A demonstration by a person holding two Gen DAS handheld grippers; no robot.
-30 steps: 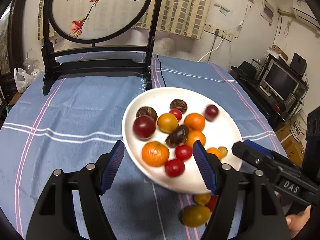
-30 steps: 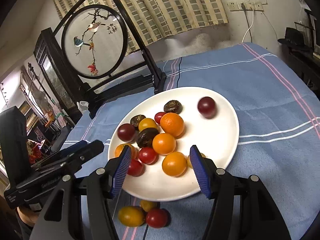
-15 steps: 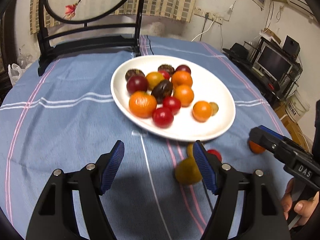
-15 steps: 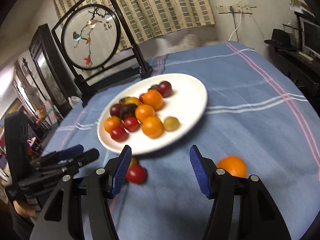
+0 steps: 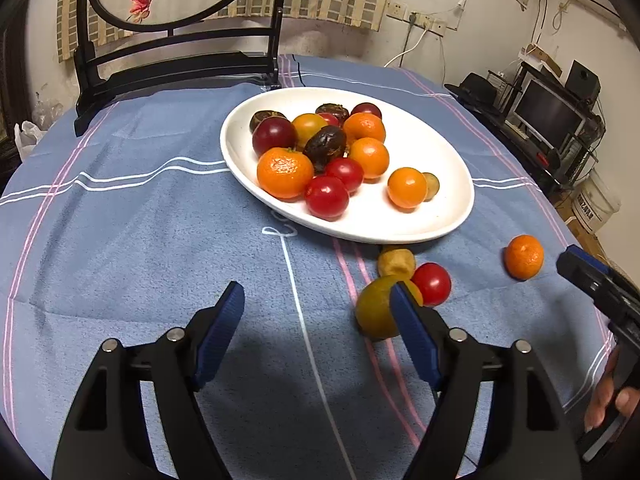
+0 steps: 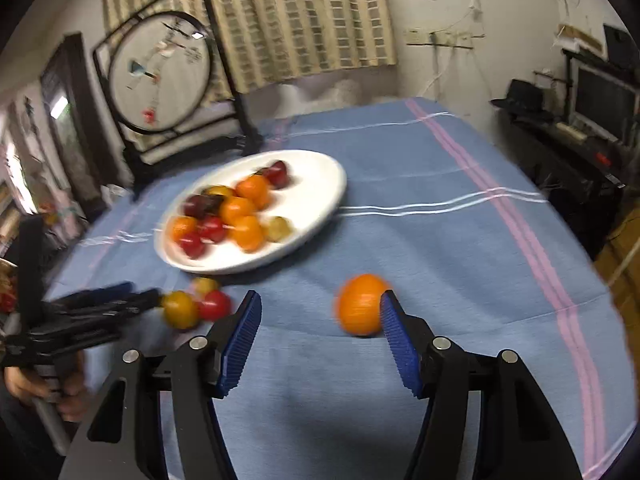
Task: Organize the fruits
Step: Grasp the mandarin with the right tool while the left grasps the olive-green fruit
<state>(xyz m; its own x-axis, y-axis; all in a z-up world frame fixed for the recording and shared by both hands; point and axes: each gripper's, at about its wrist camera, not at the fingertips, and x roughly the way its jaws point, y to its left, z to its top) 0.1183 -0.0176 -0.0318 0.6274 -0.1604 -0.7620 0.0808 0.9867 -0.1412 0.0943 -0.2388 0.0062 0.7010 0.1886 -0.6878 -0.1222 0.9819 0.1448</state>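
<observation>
A white plate on the blue tablecloth holds several oranges, red tomatoes and dark fruits. In front of it lie a small tan fruit, a red tomato and a yellow-green fruit, also seen blurred in the right wrist view. A lone orange lies to the right. My left gripper is open and empty, its right finger beside the yellow-green fruit. My right gripper is open, its right finger beside the lone orange.
A black stand with a round painted screen stands behind the plate. A desk with monitors is off the table's right. The right gripper shows at the left view's right edge.
Both grippers have drawn back from the plate and lowered toward the cloth. The right wrist view has swung right, bringing the lone orange close to its right finger.
</observation>
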